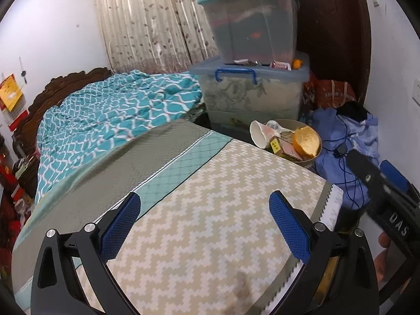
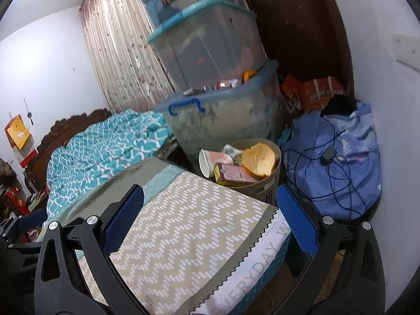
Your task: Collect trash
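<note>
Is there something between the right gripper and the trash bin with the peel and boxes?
Yes. The bed corner lies under and ahead of the open right gripper; the bin stands just beyond it. Above the bed, nothing visible blocks.

Mattress point(image 2: 194, 225) below, between both open grippers' fingers. Trash bin point(image 2: 265, 183) ahead past mattress corner, holding cup point(image 2: 207, 161), box point(image 2: 233, 174), peel point(image 2: 258, 161). Stacked storage boxes point(image 2: 223, 115) behind bin; bundle point(image 2: 338, 162) right; quilt point(image 2: 105, 152) ahead-left.

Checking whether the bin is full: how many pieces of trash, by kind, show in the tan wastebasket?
White paper cup: 1
Yellow-and-pink cardboard box: 1
Orange fruit peel half: 1
Crumpled printed wrapper: 1
Total: 4 visible in the tan wastebasket
</note>
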`<act>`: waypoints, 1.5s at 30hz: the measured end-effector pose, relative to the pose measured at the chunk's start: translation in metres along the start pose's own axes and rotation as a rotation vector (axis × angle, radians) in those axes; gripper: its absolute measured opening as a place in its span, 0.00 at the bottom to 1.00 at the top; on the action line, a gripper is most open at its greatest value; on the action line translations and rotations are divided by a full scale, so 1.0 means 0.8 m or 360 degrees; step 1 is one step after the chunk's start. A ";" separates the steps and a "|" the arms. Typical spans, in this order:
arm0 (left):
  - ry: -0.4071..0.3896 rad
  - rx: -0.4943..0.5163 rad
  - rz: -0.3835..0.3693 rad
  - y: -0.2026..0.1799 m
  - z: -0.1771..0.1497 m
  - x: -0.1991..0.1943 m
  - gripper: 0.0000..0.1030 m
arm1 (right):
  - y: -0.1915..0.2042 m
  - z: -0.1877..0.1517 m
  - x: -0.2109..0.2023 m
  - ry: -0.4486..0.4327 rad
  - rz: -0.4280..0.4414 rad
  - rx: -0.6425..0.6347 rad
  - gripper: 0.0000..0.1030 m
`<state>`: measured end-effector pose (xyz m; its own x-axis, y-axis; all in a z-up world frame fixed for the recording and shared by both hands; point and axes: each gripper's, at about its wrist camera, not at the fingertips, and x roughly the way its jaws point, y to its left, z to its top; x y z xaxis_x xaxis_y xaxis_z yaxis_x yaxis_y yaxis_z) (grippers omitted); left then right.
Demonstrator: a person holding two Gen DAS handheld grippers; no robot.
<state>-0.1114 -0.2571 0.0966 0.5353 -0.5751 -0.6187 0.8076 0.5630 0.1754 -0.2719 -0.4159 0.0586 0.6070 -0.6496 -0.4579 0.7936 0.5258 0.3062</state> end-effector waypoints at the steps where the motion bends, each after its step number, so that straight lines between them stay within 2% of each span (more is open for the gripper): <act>1: 0.0010 0.0007 0.0002 -0.005 0.005 0.009 0.92 | -0.007 0.004 0.012 0.0029 0.0002 0.0007 0.97; 11: 0.0117 0.0066 0.0022 -0.062 0.059 0.108 0.92 | -0.070 0.029 0.096 0.0159 -0.0070 0.0083 0.97; 20: 0.0192 0.0134 0.0027 -0.100 0.068 0.153 0.92 | -0.099 0.026 0.134 0.0242 -0.0077 0.0126 0.97; 36: 0.0244 0.0140 0.0047 -0.104 0.060 0.167 0.92 | -0.098 0.016 0.138 0.0264 -0.0057 0.0160 0.97; 45: 0.0194 0.0113 0.0059 -0.092 0.057 0.150 0.92 | -0.093 0.016 0.119 0.0236 -0.0060 0.0162 0.97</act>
<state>-0.0953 -0.3946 0.0443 0.5348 -0.4758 -0.6983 0.8055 0.5366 0.2513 -0.2727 -0.5237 0.0029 0.5696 -0.5756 -0.5866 0.8205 0.4392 0.3658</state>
